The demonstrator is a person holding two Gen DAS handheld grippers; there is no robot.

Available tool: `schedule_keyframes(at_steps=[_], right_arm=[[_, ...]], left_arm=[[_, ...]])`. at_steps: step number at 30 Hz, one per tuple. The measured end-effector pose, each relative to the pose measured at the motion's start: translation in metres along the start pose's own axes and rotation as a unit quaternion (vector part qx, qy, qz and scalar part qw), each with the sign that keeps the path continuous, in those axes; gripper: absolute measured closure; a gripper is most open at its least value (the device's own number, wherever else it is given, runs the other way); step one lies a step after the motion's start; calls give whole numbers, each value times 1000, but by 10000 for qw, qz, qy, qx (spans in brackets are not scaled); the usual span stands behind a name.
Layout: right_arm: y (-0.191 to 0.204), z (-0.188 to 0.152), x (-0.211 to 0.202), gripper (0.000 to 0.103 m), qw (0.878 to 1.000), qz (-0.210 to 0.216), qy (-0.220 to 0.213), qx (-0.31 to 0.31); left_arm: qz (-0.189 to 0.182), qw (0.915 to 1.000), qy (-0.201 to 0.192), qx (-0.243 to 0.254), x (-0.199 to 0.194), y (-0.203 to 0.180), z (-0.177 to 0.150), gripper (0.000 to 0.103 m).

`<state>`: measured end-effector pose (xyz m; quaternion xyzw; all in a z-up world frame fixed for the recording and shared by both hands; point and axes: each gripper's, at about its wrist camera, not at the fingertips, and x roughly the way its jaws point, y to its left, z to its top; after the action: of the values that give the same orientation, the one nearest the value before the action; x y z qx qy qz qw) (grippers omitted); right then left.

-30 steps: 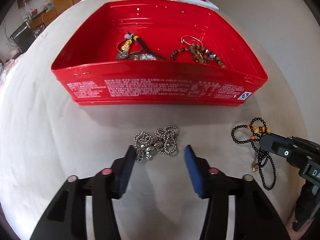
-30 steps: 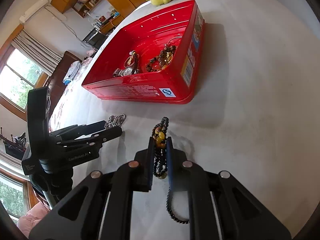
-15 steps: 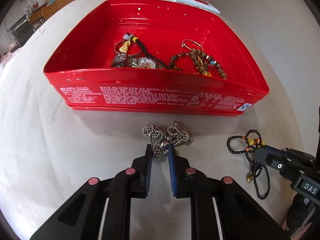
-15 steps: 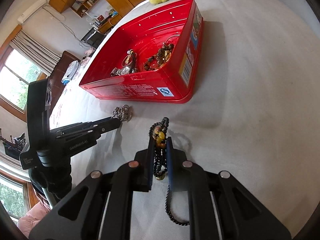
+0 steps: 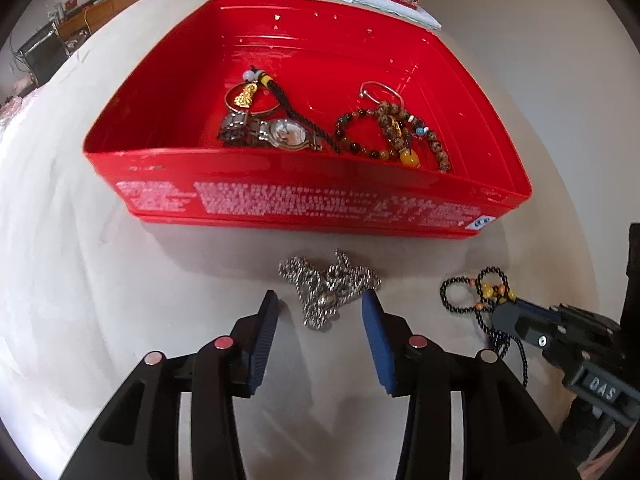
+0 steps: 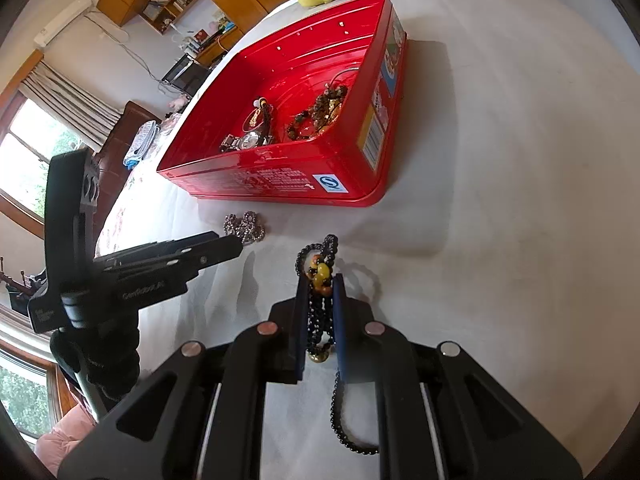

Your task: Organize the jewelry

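Left wrist view: the left gripper (image 5: 320,312) has just been opening, its jaws now spread on either side of the silver chain (image 5: 328,288), which lies loose on the white cloth (image 5: 120,280) just in front of the red tin (image 5: 304,204). The right gripper (image 6: 319,292) is pressed together, pinching the black bead necklace (image 6: 320,312).
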<state>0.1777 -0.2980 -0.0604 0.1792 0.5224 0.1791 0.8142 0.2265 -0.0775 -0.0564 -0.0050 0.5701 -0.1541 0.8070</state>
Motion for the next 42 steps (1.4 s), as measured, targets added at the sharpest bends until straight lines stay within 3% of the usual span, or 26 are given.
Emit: schedule_keyframes(at_steps=[6, 9, 21, 42], right_arm=[[-1, 0, 0, 93, 10000, 16, 3, 9], [-2, 0, 0, 93, 10000, 21, 4, 16], [1, -2, -3, 93, 10000, -17, -12, 23], [40, -3, -17, 96, 9994, 37, -183, -307]], left_arm=[[47, 10000, -27, 63, 7, -4, 11, 60], [51, 9999, -61, 139, 8, -5, 11, 77], [-35, 9995, -313, 27, -15, -3, -13, 92], [-234, 9959, -831, -253, -67, 25, -42, 93]])
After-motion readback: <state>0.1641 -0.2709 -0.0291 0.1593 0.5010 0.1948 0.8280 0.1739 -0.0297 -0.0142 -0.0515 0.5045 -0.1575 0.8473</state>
